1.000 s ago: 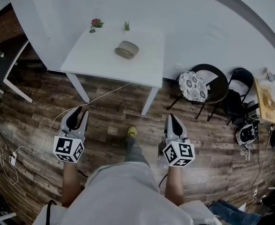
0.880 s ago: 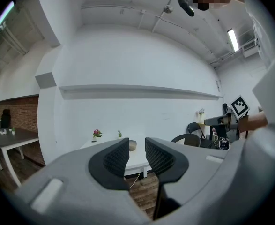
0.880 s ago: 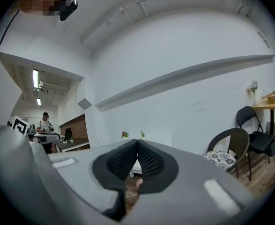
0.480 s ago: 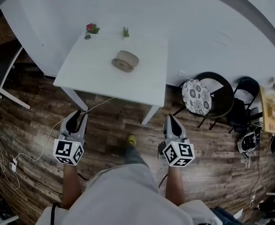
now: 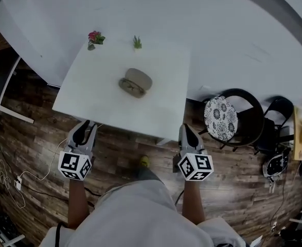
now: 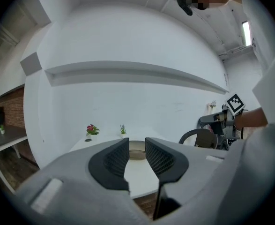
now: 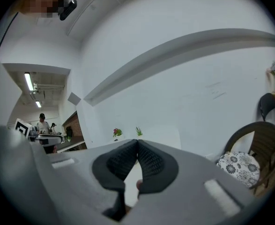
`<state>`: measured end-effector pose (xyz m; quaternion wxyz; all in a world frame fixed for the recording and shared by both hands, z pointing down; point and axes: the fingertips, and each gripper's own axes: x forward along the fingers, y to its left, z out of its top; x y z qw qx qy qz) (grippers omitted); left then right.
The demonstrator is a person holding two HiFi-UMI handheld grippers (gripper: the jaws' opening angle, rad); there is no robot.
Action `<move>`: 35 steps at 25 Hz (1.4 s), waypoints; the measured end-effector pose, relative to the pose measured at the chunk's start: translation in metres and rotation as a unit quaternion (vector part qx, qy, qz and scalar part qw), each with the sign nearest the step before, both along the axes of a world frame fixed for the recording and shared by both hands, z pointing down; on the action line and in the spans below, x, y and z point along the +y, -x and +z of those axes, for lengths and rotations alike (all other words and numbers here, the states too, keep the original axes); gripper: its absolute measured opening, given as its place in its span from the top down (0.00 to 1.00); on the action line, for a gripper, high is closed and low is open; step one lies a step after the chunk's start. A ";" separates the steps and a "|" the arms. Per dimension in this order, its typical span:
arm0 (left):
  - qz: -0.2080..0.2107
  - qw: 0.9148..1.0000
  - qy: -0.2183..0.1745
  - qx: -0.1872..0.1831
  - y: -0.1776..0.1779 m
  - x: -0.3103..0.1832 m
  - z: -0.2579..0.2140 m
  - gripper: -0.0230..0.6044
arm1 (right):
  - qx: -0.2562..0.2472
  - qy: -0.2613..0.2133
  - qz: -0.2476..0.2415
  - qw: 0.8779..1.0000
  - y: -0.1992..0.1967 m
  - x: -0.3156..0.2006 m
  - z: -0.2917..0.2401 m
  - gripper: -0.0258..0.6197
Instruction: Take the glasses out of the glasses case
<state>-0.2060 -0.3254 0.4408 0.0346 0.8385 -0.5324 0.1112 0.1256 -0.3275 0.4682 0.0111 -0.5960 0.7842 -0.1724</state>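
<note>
A beige oval glasses case [image 5: 135, 81] lies near the middle of the white table [image 5: 99, 94]; it looks hinged open with something dark in its nearer half. Both grippers hang short of the table's near edge, well apart from the case. My left gripper [image 5: 84, 129] is open with nothing between its jaws. In the left gripper view the case [image 6: 137, 155] shows through the gap of the left gripper [image 6: 137, 143]. My right gripper [image 5: 186, 129] is shut on nothing, and in the right gripper view the tips of the right gripper [image 7: 137, 142] touch.
Two small potted plants [image 5: 93, 37] [image 5: 137, 42] stand at the table's far edge. A chair with a patterned cushion [image 5: 220, 111] and a black folding chair [image 5: 277, 115] stand right of the table. A white cable [image 5: 17, 181] lies on the wooden floor. My foot [image 5: 144, 161] shows below.
The table and case have come nearer and lower in the head view as the person steps toward them. Both grippers keep the same pose and jaw state.
</note>
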 end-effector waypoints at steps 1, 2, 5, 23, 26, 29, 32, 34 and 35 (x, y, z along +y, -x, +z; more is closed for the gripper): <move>0.002 1.000 0.000 -0.005 -0.005 -0.012 0.000 0.78 | 0.000 0.001 -0.002 1.000 -0.003 -0.012 0.000 0.96; 0.005 1.000 0.000 -0.009 -0.009 -0.024 -0.001 0.78 | 0.001 0.001 -0.003 1.000 -0.005 -0.024 0.000 0.96; 0.013 1.000 0.002 -0.017 -0.022 -0.051 0.001 0.78 | 0.004 0.001 -0.008 1.000 -0.013 -0.054 -0.002 0.96; 0.070 0.997 0.027 -0.013 -0.039 -0.145 0.014 0.78 | 0.008 0.012 0.006 1.000 -0.011 -0.129 -0.004 0.96; 0.101 0.994 0.039 -0.013 -0.044 -0.160 0.023 0.78 | 0.010 0.017 0.017 1.000 -0.008 -0.137 -0.001 0.96; 0.127 0.991 0.051 -0.013 -0.046 -0.179 0.033 0.78 | 0.010 0.023 0.033 0.999 -0.006 -0.147 0.003 0.96; 0.150 0.987 0.060 -0.018 -0.049 -0.195 0.040 0.78 | 0.006 0.029 0.048 0.998 -0.005 -0.157 0.007 0.96; 0.172 0.983 0.064 -0.028 -0.053 -0.203 0.044 0.78 | 0.006 0.029 0.053 0.998 -0.003 -0.163 0.008 0.96; 0.183 0.980 0.067 -0.035 -0.055 -0.207 0.047 0.78 | 0.006 0.030 0.056 0.998 -0.003 -0.166 0.009 0.96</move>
